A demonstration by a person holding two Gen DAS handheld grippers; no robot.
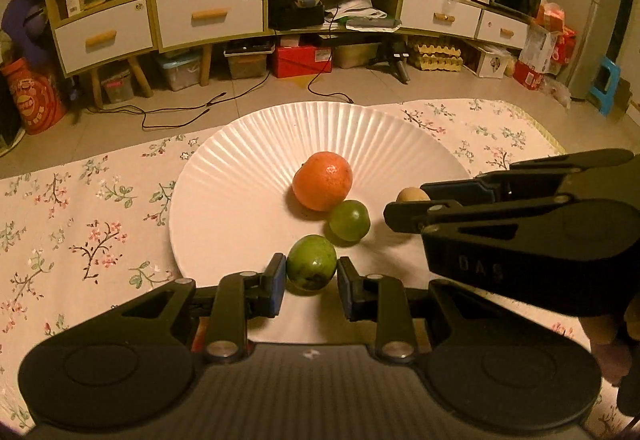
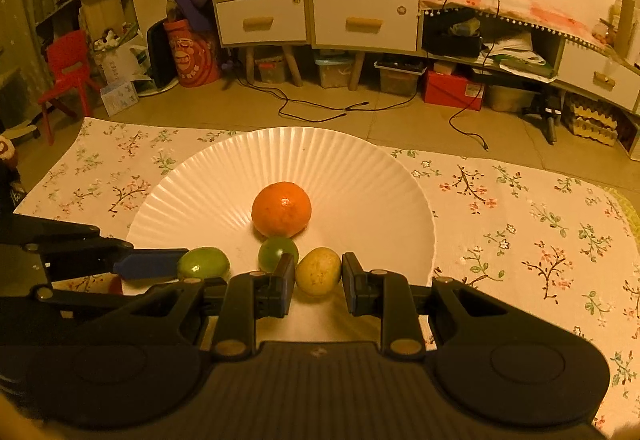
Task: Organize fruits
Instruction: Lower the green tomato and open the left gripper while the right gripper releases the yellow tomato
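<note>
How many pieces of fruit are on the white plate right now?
4: a round orange mandarin mid-plate, a small green grape touching it, a green oval fruit and a yellow oval fruit at the near rim.

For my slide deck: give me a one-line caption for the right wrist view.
Right gripper fingers straddle a yellow fruit on the white plate, beside a grape and orange.
</note>
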